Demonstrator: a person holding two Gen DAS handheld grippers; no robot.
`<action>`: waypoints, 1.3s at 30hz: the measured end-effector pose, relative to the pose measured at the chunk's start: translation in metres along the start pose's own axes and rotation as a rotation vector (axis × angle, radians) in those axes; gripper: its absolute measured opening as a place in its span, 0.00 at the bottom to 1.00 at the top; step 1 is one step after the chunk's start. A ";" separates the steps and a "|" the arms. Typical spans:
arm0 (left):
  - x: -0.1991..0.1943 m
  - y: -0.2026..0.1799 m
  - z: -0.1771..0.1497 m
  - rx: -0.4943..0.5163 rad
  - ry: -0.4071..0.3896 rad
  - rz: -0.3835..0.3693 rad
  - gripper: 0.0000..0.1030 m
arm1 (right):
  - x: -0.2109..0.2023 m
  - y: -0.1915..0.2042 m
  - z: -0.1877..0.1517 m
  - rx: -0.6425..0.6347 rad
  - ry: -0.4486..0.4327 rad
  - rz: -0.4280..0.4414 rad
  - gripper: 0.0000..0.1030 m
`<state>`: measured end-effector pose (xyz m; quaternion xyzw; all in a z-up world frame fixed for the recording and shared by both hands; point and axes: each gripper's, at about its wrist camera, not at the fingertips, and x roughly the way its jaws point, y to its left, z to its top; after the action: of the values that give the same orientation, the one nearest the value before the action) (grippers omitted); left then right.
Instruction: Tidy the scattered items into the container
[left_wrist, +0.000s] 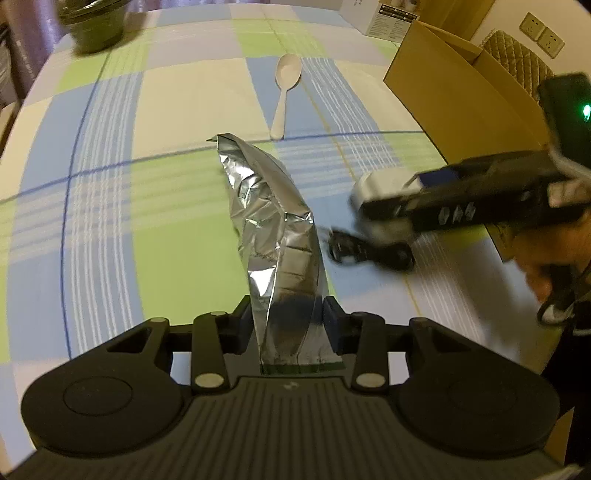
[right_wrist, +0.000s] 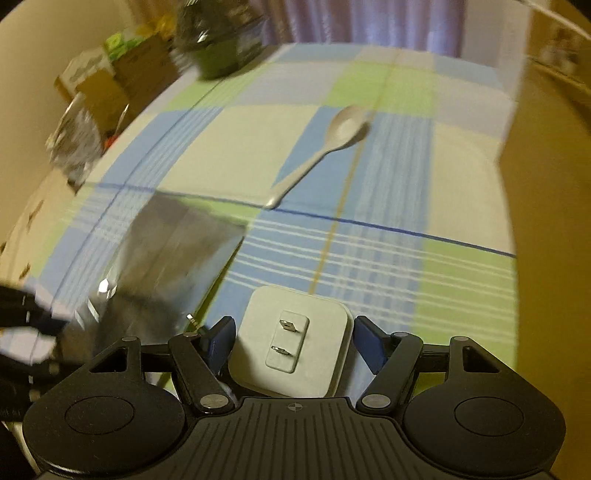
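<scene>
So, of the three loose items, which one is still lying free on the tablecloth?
The white spoon. The left gripper grips the silver foil pouch, and the right gripper grips the white charger.

Dim, warm indoor light tints both fisheye views yellowish, their edges bowed and darkened, with motion blur smearing the right tool (left_wrist: 373, 218) in the left view, the foil pouch (right_wrist: 166, 266) in the right, while glare flecks its creases.
</scene>
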<state>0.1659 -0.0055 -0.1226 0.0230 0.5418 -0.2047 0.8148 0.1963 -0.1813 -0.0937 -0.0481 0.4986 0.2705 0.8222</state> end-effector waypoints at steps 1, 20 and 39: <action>-0.004 -0.002 -0.004 -0.004 -0.002 0.010 0.35 | -0.008 0.000 -0.002 0.011 -0.015 -0.001 0.70; 0.030 0.028 0.048 -0.190 0.035 -0.057 0.74 | -0.031 0.007 -0.074 -0.033 0.035 -0.020 0.70; 0.006 -0.009 0.007 -0.038 0.184 -0.095 0.51 | -0.032 0.014 -0.103 -0.115 0.032 -0.010 0.71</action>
<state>0.1710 -0.0174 -0.1229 0.0006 0.6188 -0.2297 0.7512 0.0964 -0.2180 -0.1153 -0.1023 0.4951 0.2940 0.8112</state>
